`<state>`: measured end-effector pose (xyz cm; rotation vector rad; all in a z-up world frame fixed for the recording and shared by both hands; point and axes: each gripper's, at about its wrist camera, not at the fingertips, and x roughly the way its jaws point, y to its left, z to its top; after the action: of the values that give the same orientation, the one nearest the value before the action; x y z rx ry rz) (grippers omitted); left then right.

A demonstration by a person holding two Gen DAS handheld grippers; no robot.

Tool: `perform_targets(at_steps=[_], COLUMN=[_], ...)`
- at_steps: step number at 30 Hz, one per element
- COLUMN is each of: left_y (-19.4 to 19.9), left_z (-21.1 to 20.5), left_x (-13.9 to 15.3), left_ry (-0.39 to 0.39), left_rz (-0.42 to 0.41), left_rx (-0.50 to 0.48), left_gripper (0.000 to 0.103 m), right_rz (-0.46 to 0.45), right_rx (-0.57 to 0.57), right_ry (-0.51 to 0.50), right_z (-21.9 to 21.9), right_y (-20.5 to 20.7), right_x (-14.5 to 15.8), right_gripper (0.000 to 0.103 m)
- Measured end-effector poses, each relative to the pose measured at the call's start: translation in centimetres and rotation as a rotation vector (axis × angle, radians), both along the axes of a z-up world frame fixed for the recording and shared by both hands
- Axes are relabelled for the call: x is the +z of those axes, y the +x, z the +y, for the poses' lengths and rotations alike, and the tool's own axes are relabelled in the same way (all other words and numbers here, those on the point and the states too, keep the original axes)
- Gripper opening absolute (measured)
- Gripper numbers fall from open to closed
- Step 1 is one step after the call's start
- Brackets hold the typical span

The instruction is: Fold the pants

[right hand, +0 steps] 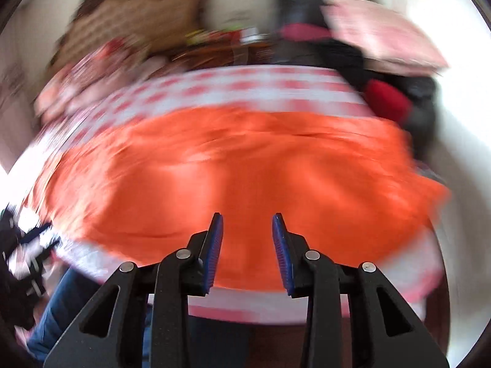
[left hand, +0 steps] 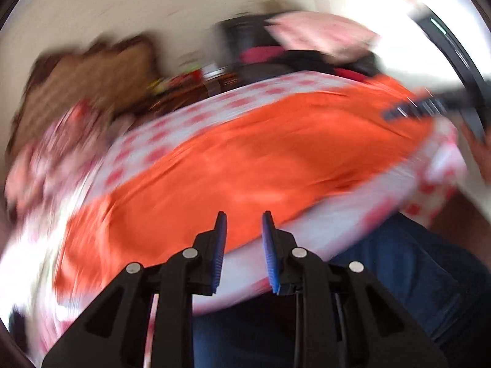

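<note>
Both pictures are blurry, so small things are hard to make out. One big piece of bright orange cloth, the pants (left hand: 245, 153) (right hand: 239, 171), lies spread out flat on a bed. It looks like one wide, long shape, and I cannot tell where the legs or the waist are. Soft wrinkles run across it, with lighter and darker patches. Its near edge sits close to the near edge of the bed.

Under the pants is a white sheet with red squares (left hand: 184, 113) (right hand: 245, 89). The sheet shows on the far side of the pants and in a thin strip on the near side too.

The left gripper (left hand: 244, 217) hangs over the near edge of the pants. Its two blue fingers stand apart with a gap between them, and nothing is in the gap.

The right gripper (right hand: 247, 219) hangs over the near part of the pants as well. Its blue fingers are spread wide, and nothing is held there either.

Behind the bed there is a brown fuzzy thing (left hand: 92, 70) (right hand: 135, 15) on the left and a pink pillow (left hand: 319, 33) (right hand: 380, 30) on the right. Blue jeans (left hand: 399, 270) on the person's legs show just below the bed.
</note>
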<state>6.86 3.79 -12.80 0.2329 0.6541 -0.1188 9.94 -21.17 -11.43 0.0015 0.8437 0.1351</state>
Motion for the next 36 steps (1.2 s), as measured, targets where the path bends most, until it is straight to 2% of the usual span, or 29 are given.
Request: perform_targets(at_steps=[1, 2, 4, 6, 7, 8, 10, 11, 13, 16, 19, 20, 22, 23, 26, 29, 31, 33, 35, 36], left_y=[-0.2, -0.6, -1.9, -3.1, -3.7, -4.1, -4.6, -4.9, -4.5, -3.9, -3.1, -3.0, -2.8, -3.0, -4.3, -5.6, -5.5, -4.9, -4.0, -3.3], left_z=[4.0, 6.9, 10.7, 13.0, 13.7, 14.2, 14.9, 15.5, 15.4, 14.4, 12.6, 12.8, 15.4, 16.9, 21.9, 27.3, 30.2, 32.2, 33.2, 33.3], left_x=[0.1, 0.1, 0.3, 0.6, 0.5, 0.5, 0.3, 0.2, 0.1, -0.4, -1.6, -2.0, -2.2, -2.2, -1.9, -2.0, -2.4, -2.5, -2.5, -2.5], left_ry=[-0.098, -0.156, -0.172, -0.179, -0.192, -0.206, -0.245, -0.27, -0.322, -0.353, -0.376, -0.397, -0.511, -0.536, -0.548, -0.594, -0.63, -0.643, -0.668, -0.656], left_rz=[0.021, 0.032, 0.013, -0.002, -0.007, -0.013, -0.02, -0.021, -0.018, -0.005, 0.032, 0.041, 0.035, 0.018, -0.038, -0.077, -0.066, -0.053, -0.019, -0.001], left_rx=[0.116, 0.2, 0.293, 0.328, 0.336, 0.34, 0.33, 0.324, 0.28, 0.191, 0.079, 0.085, 0.179, 0.231, 0.379, 0.505, 0.529, 0.543, 0.495, 0.477], left_gripper=[0.025, 0.024, 0.023, 0.023, 0.023, 0.023, 0.023, 0.023, 0.023, 0.023, 0.023, 0.024, 0.024, 0.024, 0.024, 0.027, 0.037, 0.038, 0.037, 0.036], right_rz=[-0.003, 0.001, 0.015, 0.02, 0.032, 0.033, 0.018, -0.015, 0.017, 0.047, 0.026, 0.02, 0.001, -0.017, -0.044, -0.046, -0.104, -0.148, -0.14, -0.131], right_rx=[0.07, 0.126, 0.228, 0.31, 0.341, 0.349, 0.345, 0.335, 0.305, 0.295, 0.303, 0.297, 0.285, 0.28, 0.261, 0.243, 0.258, 0.296, 0.311, 0.312], right_ry=[-0.018, -0.018, -0.047, -0.064, -0.104, -0.212, -0.325, -0.344, -0.323, -0.324, -0.383, -0.4, -0.446, -0.482, -0.531, -0.481, -0.424, -0.395, -0.408, -0.413], right_z=[3.0, 4.9, 9.3, 12.3, 13.7, 15.4, 16.7, 16.7, 16.4, 16.2, 16.9, 17.3, 18.1, 18.6, 19.3, 19.1, 19.3, 20.1, 20.9, 21.2], right_y=[0.7, 1.2, 2.4, 3.0, 3.4, 3.9, 4.6, 5.0, 6.3, 7.3, 7.4, 7.6, 7.8, 8.0, 7.9, 7.8, 7.0, 6.1, 6.2, 6.3], right_x=[-0.2, -0.3, -0.8, -1.0, -1.4, -2.2, -3.3, -3.3, -2.9, -2.6, -2.7, -2.9, -3.2, -3.4, -3.6, -3.0, -1.8, -1.2, -1.6, -1.8], right_gripper=[0.035, 0.034, 0.034, 0.034, 0.034, 0.034, 0.035, 0.037, 0.038, 0.038, 0.04, 0.041, 0.041, 0.041, 0.041, 0.043, 0.053, 0.062, 0.062, 0.062])
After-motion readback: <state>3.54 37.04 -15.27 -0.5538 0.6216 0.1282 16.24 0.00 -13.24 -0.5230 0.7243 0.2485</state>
